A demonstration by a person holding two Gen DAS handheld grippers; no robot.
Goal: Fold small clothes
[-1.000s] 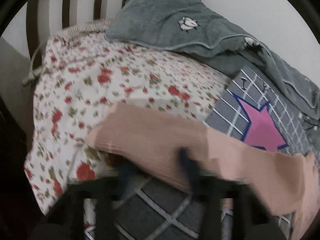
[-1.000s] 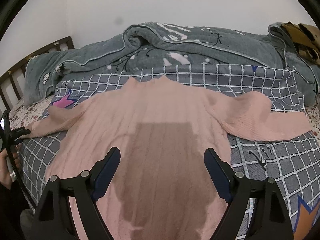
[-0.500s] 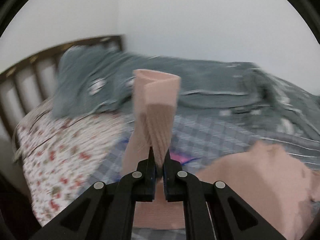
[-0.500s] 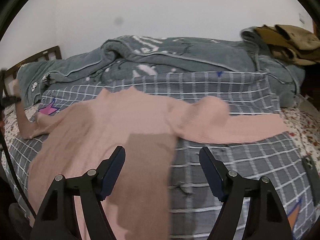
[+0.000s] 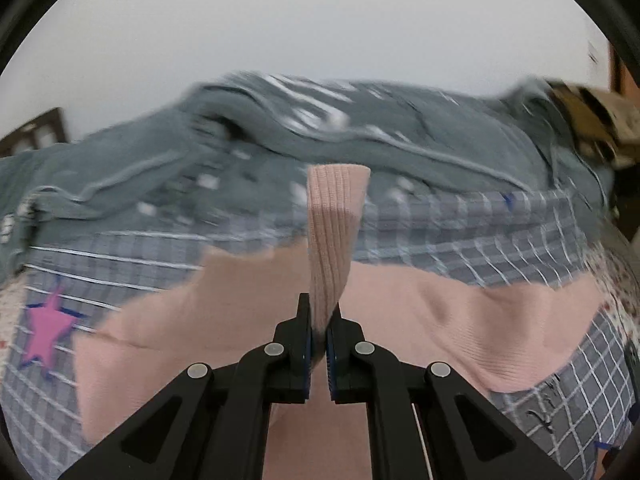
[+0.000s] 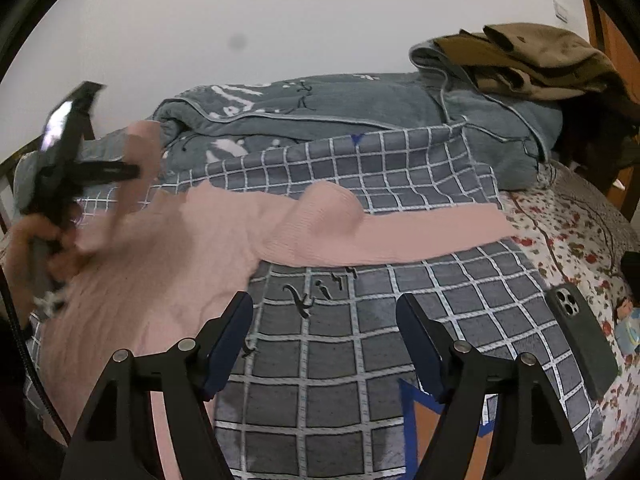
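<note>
Left tool (image 5: 318, 320) is clamped on the pink sweater's sleeve (image 5: 334, 236), now lifted off the bed (image 6: 360, 340) and carried over the sweater body (image 5: 224, 320): fold begun. Right tool (image 6: 324, 336), empty, jaws apart but just narrowed, hovers near the other sleeve (image 6: 420, 232).

Pink rib-knit sweater (image 5: 440, 320), matt checked cloth sheet (image 6: 340, 344), fluffy grey blanket (image 6: 320, 116), glossy phone (image 6: 580, 336)

sweater (image 6: 168, 264) on checked blanket (image 6: 400, 280), left | quilt (image 6: 320, 120) behind, against wall | phone (image 6: 580, 328) on bed, right
</note>
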